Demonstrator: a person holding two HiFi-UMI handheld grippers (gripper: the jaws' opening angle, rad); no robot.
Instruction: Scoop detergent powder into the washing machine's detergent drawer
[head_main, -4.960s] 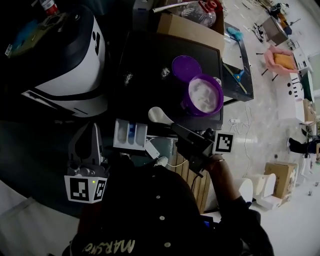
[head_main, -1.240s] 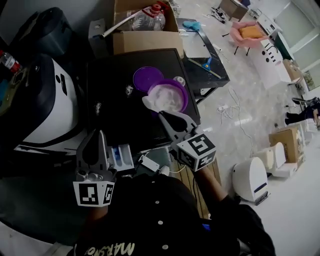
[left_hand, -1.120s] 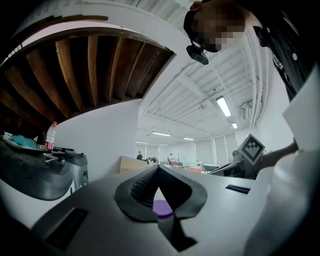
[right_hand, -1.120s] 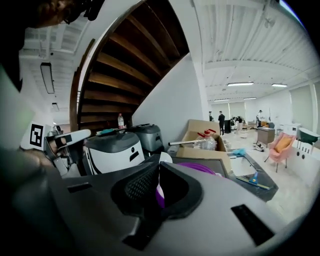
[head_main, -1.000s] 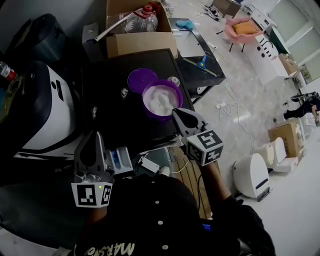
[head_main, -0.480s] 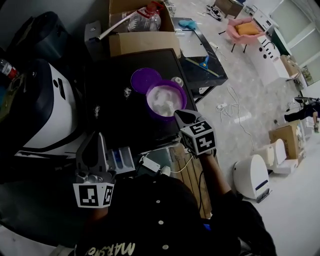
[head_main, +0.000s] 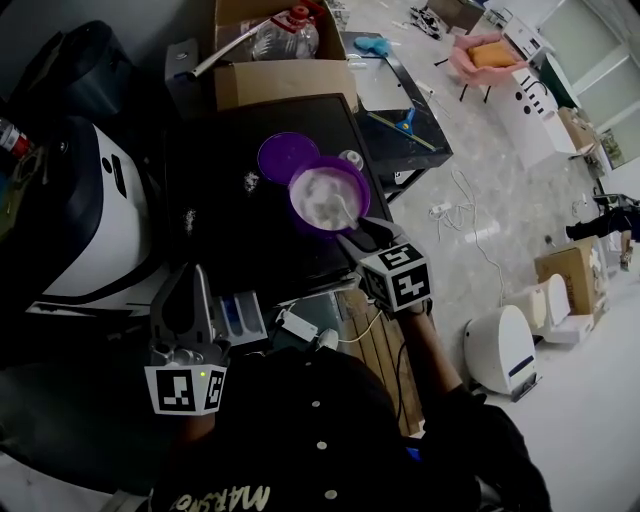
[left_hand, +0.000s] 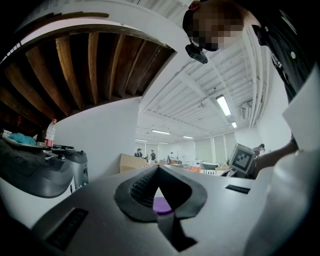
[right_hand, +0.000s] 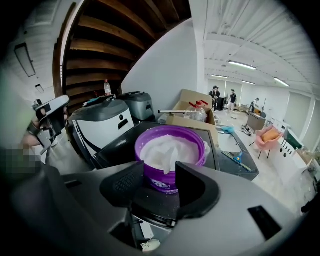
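Note:
A purple tub (head_main: 328, 196) of white detergent powder stands on the black top (head_main: 230, 230). The tub (right_hand: 170, 150) fills the right gripper view. A white scoop (head_main: 343, 205) rests in the powder, handle toward me. My right gripper (head_main: 354, 229) sits just short of the tub's near rim. Its jaws (right_hand: 160, 171) are opening, with a clear gap and nothing between the pads. The detergent drawer (head_main: 241, 314) stands pulled out from the white washing machine (head_main: 95, 215). My left gripper (head_main: 191, 275) hangs beside the drawer, its fingertips meeting (left_hand: 159, 169) on nothing.
The tub's purple lid (head_main: 287, 156) lies behind it on the black top. A cardboard box (head_main: 285, 78) with a bottle stands at the back. A white plug and cable (head_main: 300, 326) hang below the top's front edge. A glass side table (head_main: 400, 110) stands to the right.
Five seconds ago the right gripper held the scoop near the drawer. It carried the scoop to the tub, left it in the powder, and its jaws have come apart. The left gripper barely moved.

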